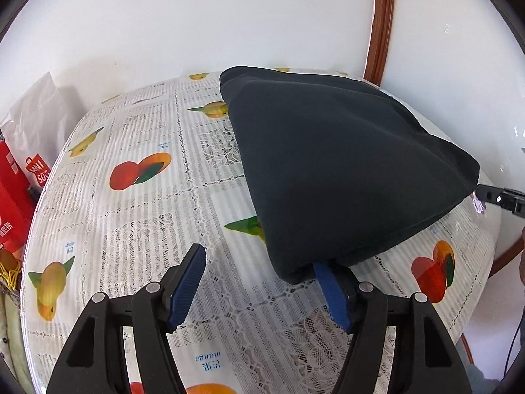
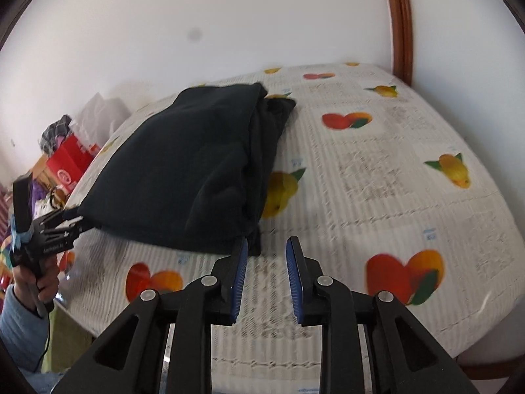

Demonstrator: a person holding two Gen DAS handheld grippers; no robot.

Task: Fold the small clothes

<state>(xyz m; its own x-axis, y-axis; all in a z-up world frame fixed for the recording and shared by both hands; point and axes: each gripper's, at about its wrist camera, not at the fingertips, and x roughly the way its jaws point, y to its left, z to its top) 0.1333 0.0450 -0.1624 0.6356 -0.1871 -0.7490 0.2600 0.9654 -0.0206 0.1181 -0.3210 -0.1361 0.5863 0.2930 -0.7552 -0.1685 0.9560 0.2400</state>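
A dark folded garment [image 1: 344, 164] lies on the fruit-print tablecloth [image 1: 131, 216]. In the left wrist view my left gripper [image 1: 259, 269] is open wide, its right finger touching the garment's near corner, its left finger on bare cloth. In the right wrist view the garment [image 2: 183, 170] lies left of centre, its layered edges facing right. My right gripper [image 2: 266, 246] is open, empty, its left fingertip beside the garment's near corner. The left gripper also shows in the right wrist view [image 2: 70, 225] at the garment's left corner.
Red boxes and a white bag [image 1: 23, 164] stand beyond the table's left edge. A wooden frame [image 1: 380, 23] runs up the white wall behind. The table's edge [image 2: 459, 344] curves round at the right and front.
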